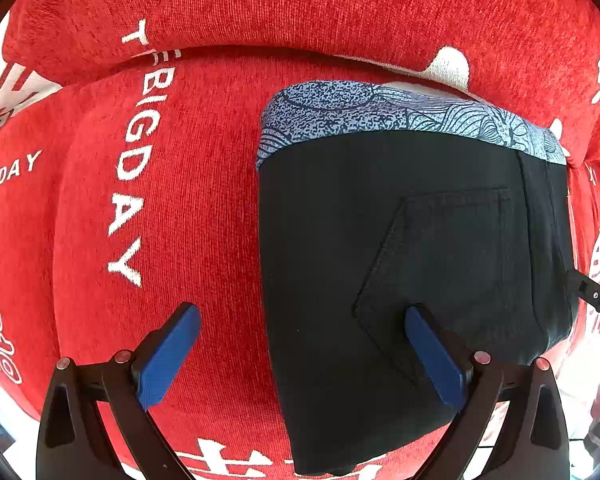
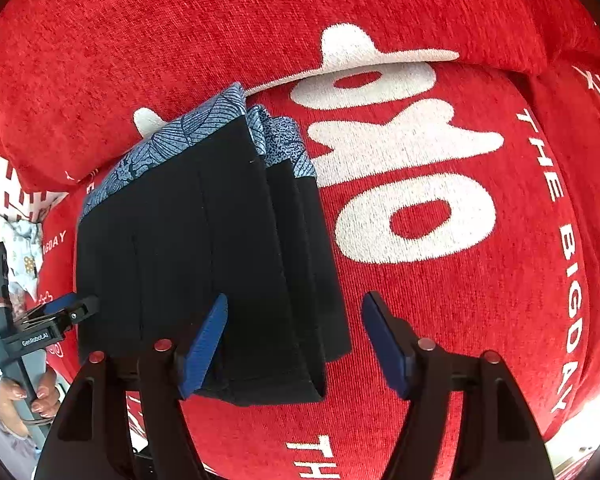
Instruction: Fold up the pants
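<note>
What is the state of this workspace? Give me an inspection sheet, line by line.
Surface: red sofa cover with white lettering, cushioned.
Job's things: black pants folded into a compact stack, blue patterned band along the far edge, back pocket facing up; layered edges show in the right wrist view.
Clutter: nothing seen on the cover.
Grippers: left gripper open, holding nothing; right gripper open, straddling the stack's right edge.
Cables: nothing seen.
Surroundings: person's hand on the left gripper's handle.
</note>
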